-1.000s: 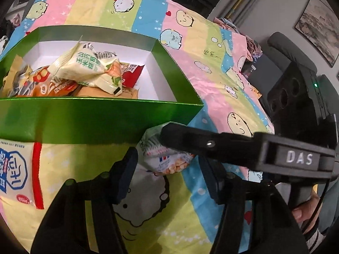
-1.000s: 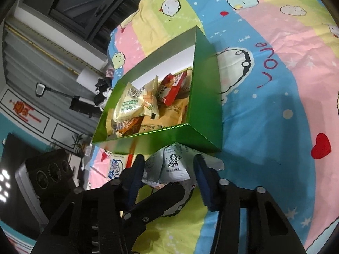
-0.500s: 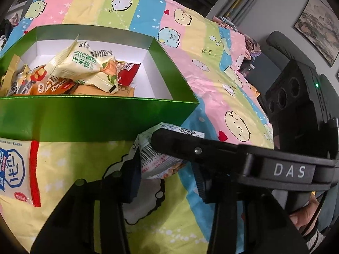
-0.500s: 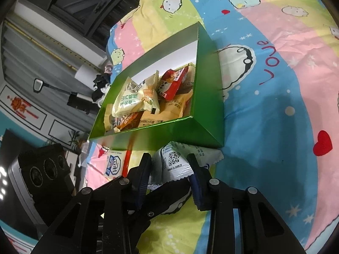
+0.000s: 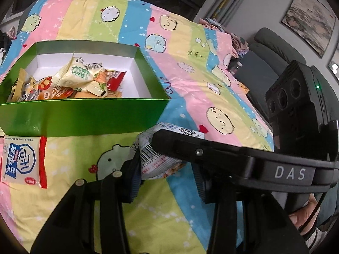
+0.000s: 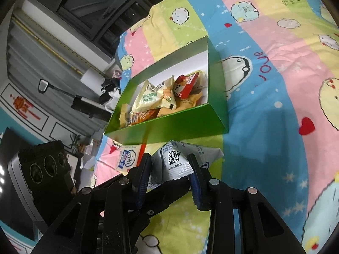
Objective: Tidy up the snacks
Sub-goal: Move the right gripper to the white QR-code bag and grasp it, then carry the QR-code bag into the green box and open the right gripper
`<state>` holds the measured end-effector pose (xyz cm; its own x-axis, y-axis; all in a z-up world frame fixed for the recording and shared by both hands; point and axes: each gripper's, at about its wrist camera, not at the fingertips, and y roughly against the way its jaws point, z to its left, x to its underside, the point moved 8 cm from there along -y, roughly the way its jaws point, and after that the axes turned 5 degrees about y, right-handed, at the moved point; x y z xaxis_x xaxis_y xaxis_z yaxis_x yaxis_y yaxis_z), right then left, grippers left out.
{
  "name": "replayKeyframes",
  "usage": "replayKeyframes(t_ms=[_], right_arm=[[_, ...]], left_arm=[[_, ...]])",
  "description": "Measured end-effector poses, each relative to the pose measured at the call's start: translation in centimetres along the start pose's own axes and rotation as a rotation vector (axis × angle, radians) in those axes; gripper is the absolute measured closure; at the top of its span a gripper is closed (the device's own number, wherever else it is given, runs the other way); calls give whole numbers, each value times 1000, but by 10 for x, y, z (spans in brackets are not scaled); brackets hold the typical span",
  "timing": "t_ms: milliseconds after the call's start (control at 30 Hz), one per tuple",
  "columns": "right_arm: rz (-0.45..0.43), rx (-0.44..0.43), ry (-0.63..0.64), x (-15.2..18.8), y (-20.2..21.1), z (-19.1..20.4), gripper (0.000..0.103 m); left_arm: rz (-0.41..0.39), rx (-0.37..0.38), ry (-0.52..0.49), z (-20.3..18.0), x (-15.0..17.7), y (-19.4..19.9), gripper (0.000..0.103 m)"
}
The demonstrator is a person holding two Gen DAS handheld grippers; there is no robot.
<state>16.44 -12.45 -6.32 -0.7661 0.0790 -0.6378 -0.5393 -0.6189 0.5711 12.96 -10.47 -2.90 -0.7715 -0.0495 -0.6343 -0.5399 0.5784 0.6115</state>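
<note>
A green box [image 5: 80, 118] with a white inside holds several snack packets [image 5: 80, 76]; it also shows in the right wrist view [image 6: 169, 127]. My right gripper [image 6: 170, 174] is shut on a white snack packet with a QR code [image 6: 175, 158], lifted just in front of the box's near wall. In the left wrist view that packet [image 5: 156, 160] sits between my left gripper's [image 5: 167, 180] fingers, with the right gripper's finger [image 5: 201, 152] across it. Whether the left fingers press the packet is unclear.
A white, blue and red snack packet [image 5: 23, 160] lies flat on the colourful cartoon cloth [image 5: 190, 48] left of the box front; it also shows in the right wrist view [image 6: 129, 158]. A grey sofa [image 5: 269, 48] stands beyond the table's right side.
The right gripper closed on the white packet and lifted it slightly toward the box. The left gripper's fingers narrowed around the same packet.
</note>
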Motion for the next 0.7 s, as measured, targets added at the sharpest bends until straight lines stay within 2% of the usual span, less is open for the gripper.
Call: replayKeyframes(t_ms=[300, 700], right_arm=[[-38, 11, 72, -13, 14, 31, 66], [-43, -27, 149, -37, 0, 68, 66]], left_arm=[[-80, 29, 6, -4, -14, 30, 60], [-165, 4, 51, 17, -42, 55, 61]])
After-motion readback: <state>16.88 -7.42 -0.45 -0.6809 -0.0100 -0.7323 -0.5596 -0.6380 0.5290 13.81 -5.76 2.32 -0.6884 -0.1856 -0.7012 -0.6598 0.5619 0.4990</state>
